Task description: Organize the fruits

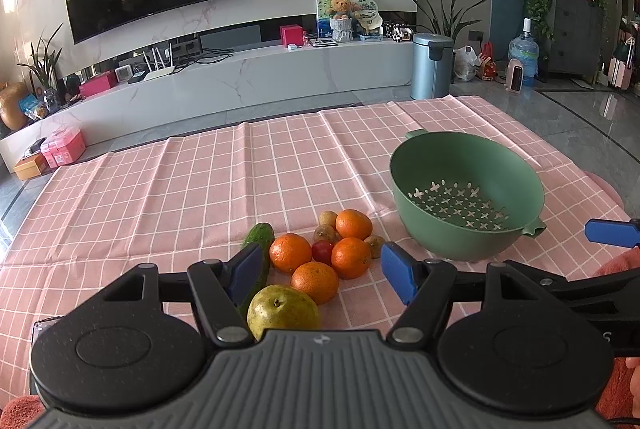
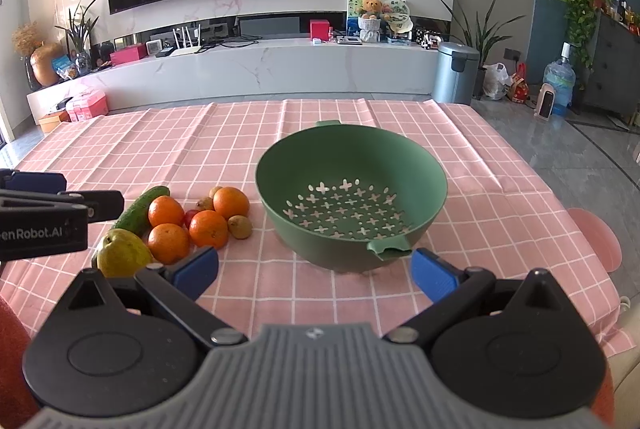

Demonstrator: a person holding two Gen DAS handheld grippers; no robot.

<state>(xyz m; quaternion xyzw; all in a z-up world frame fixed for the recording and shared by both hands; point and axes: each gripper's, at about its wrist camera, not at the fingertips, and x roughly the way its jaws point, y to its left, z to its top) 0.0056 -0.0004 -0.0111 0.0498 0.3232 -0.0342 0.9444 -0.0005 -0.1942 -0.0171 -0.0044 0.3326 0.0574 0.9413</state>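
Left gripper (image 1: 324,275) and right gripper (image 2: 314,271): jaws spread wide, holding nothing.

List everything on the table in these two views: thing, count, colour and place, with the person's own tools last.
oranges: four, orange, clustered left of the colander
pear: one, yellow-green, nearest the camera
cucumber: one, green, left edge of the pile
kiwis: about three, brown, among the oranges
tomato: one, red, middle of the pile
colander: one, green, empty, right of the fruit
tablecloth: one, pink checked, covering the table
left claw: blue pads, open, above the pile
right claw: blue pads, open, before the colander
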